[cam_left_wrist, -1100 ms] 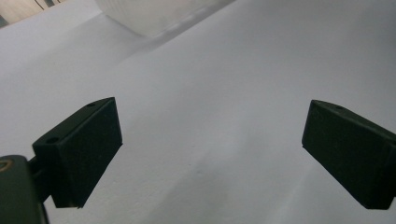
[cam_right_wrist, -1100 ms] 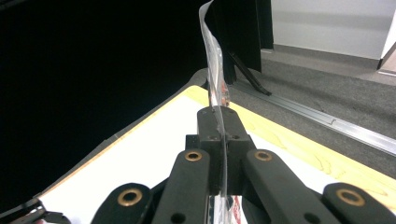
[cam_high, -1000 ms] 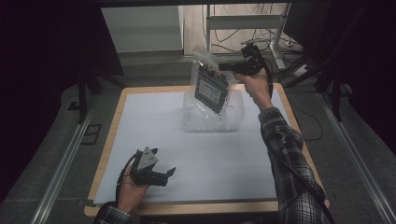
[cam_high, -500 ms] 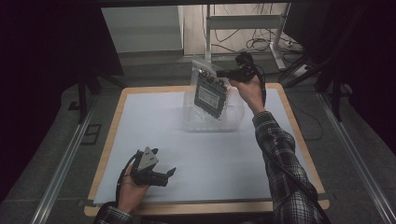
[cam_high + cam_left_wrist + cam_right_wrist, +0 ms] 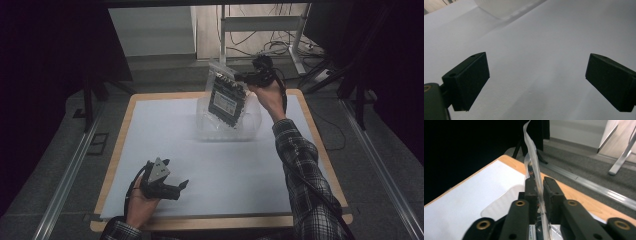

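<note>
A clear plastic bag (image 5: 226,97) with a black card inside hangs tilted above a clear plastic container (image 5: 250,127) at the far middle of the table. My right gripper (image 5: 245,77) is shut on the bag's top edge. In the right gripper view the thin bag film (image 5: 531,147) runs up between the two pads of the right gripper (image 5: 540,187), whose jaws have just been opening a little. My left gripper (image 5: 179,190) rests low at the front left, open. The left gripper (image 5: 536,82) has only white sheet between its pads.
A white sheet (image 5: 200,165) covers the wood-rimmed table (image 5: 120,145). The container's pale wall (image 5: 499,7) lies far ahead of the left gripper. Metal rails (image 5: 65,180) run along the floor on both sides, and cables and a stand's legs (image 5: 295,45) lie behind the table.
My right hand with the bag has shifted slightly to the left above the container. The left gripper has stayed where it was.
</note>
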`<state>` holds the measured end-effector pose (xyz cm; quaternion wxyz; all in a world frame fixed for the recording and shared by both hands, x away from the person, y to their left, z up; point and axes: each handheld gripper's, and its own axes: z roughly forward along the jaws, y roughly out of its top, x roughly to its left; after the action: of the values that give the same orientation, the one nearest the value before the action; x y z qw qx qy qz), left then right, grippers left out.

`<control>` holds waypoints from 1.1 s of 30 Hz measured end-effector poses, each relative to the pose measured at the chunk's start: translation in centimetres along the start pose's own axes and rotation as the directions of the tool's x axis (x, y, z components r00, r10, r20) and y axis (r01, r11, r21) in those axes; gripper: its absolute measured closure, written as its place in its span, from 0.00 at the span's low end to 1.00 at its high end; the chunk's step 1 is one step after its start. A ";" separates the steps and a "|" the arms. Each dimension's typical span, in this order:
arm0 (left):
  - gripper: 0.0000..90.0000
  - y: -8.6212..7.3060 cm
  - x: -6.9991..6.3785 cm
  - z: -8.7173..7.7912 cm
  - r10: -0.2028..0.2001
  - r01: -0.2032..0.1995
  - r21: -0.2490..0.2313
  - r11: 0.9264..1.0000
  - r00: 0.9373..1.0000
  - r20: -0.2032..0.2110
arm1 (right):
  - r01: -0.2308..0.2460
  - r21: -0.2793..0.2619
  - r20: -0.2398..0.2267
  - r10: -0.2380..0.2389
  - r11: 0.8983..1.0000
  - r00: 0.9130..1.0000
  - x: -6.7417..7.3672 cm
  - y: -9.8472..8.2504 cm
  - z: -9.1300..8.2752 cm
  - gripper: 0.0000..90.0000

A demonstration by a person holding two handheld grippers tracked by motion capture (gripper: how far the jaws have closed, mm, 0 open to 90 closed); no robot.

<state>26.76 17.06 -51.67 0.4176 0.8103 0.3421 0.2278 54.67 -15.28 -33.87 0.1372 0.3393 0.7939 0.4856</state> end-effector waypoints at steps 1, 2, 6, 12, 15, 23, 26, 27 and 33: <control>0.05 0.0 0.0 0.0 0.000 0.000 -0.001 1.000 1.000 -0.002 | 0.004 -0.007 0.015 -0.004 1.000 1.000 0.0 0.1 -0.3 0.82; 0.05 0.0 0.0 0.0 0.000 0.000 -0.001 1.000 1.000 -0.002 | 0.004 -0.007 0.015 -0.004 1.000 1.000 0.0 0.1 -0.3 0.82; 0.05 0.0 -0.1 0.1 0.002 -0.002 0.001 1.000 1.000 -0.001 | 0.040 -0.014 0.045 -0.039 0.999 0.998 0.2 0.3 -1.2 0.73; 0.05 0.0 -0.1 0.0 -0.003 0.003 0.003 1.000 1.000 -0.001 | 0.060 -0.013 0.062 -0.059 0.998 0.996 0.5 0.3 -1.8 0.64; 0.05 0.1 0.0 0.0 -0.012 0.012 0.008 1.000 1.000 0.004 | 0.073 -0.005 0.075 -0.073 0.997 0.995 0.8 0.1 -2.3 0.57; 0.05 0.1 0.1 -0.1 -0.030 0.030 0.004 1.000 0.999 0.037 | 0.093 0.006 0.082 -0.093 0.996 0.992 1.3 -0.4 -2.8 0.45; 0.03 0.0 0.1 0.1 -0.028 0.028 -0.001 1.000 0.997 0.067 | 0.087 0.012 0.083 -0.087 0.996 0.993 1.4 -0.7 -3.0 0.41; 0.03 0.0 0.1 0.1 -0.024 0.024 0.000 1.000 0.997 0.078 | 0.089 0.015 0.079 -0.090 0.996 0.993 1.4 -0.8 -3.1 0.39; 0.00 -0.2 0.6 0.2 -0.061 0.063 -0.009 0.998 0.991 0.115 | 0.111 0.026 0.082 -0.113 0.994 0.990 1.9 -1.6 -3.5 0.31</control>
<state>27.17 17.47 -51.85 0.4488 0.8083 0.3412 0.1699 50.74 -16.87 -33.29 0.1936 0.3157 0.8103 0.4542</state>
